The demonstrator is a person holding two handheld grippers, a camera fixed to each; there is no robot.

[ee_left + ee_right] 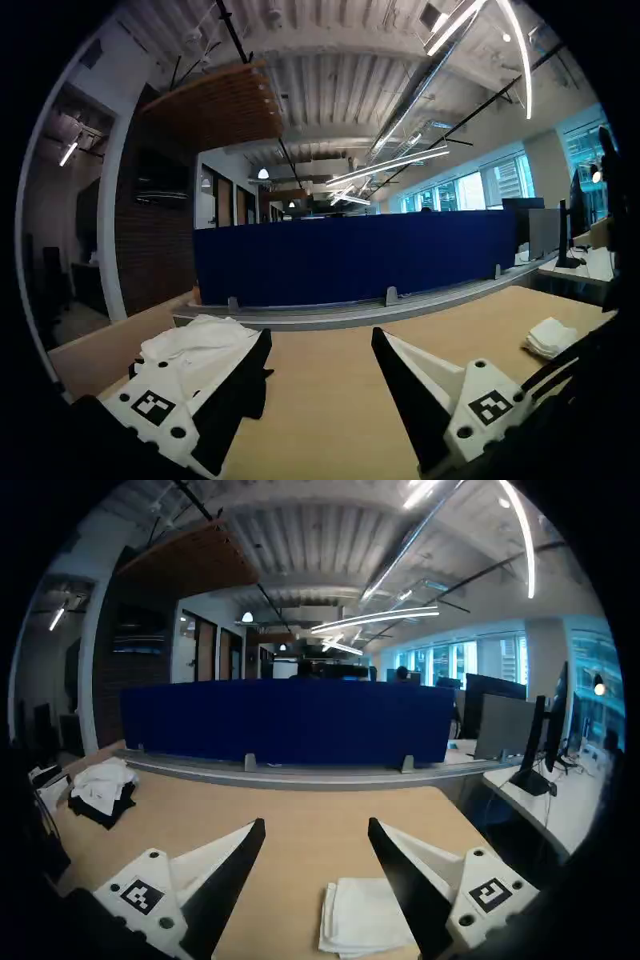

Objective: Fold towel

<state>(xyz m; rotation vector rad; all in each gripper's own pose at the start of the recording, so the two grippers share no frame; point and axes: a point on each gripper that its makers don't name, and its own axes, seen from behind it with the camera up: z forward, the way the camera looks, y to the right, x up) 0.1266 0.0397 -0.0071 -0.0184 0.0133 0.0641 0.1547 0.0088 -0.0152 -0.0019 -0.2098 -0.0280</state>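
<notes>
Right now the crumpled white cloth towel point(196, 336) lies at about eight o'clock in the left gripper view, just behind one finger. The right gripper view shows it at nine o'clock, heaped on a dark cloth point(100, 810) near the far-left edge of the light wooden tabletop point(320, 400). A neatly folded white towel point(360, 916) sits at six o'clock in the right gripper view, between that gripper's fingers and well apart from the heap.

Your left gripper point(320, 332) has its fingers spread wide with nothing between them, and so does your right gripper point(316, 822).

Mind two risks. If you pinch deep into the heap, you probably lift the dark cloth along with the towel. If the right gripper dips where it hovers, it could scuff the folded towel out of shape.

By count there are two grippers, one crumpled heap, one folded towel and one dark cloth. You cannot tell whether the heap is a single towel. Beyond the table stands one long blue fabric partition point(352, 256).
</notes>
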